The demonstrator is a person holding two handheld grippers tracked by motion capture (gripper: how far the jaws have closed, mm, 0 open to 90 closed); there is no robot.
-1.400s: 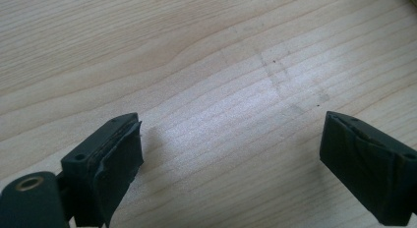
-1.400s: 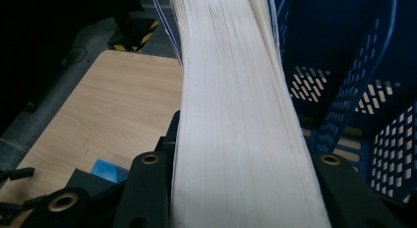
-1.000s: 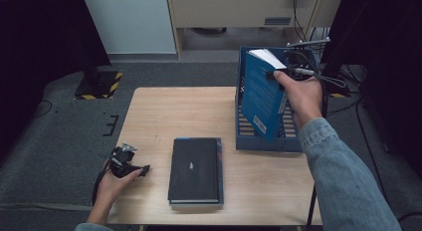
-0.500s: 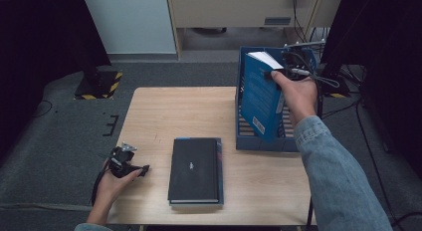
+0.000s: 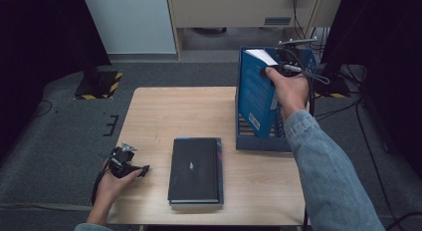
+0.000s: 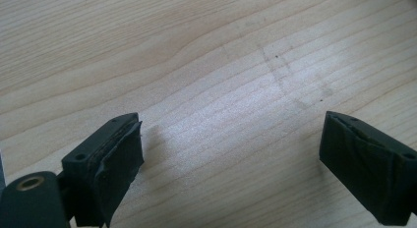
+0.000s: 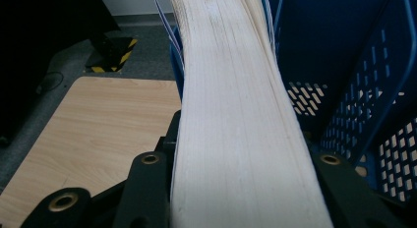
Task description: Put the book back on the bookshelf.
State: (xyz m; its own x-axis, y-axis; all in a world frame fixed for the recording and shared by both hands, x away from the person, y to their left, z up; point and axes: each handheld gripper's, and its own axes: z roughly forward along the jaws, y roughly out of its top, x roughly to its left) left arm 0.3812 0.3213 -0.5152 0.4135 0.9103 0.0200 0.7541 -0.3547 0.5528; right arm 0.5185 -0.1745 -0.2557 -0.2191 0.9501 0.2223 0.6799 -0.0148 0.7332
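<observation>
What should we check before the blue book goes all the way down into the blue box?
1. Right gripper shut on the blue book: ok; in the right gripper view the page edges sit between both jaws.
2. Book over the blue box, not the table: ok.
3. Room inside the box: ok; the slotted wall beside the book looks bare.
4. Book's bottom edge touching the box floor: cannot tell, it is hidden.
5. Black book out of the way: ok, flat on the table, apart from the box.
6. Left gripper out of the way: ok, open over bare wood.
</observation>
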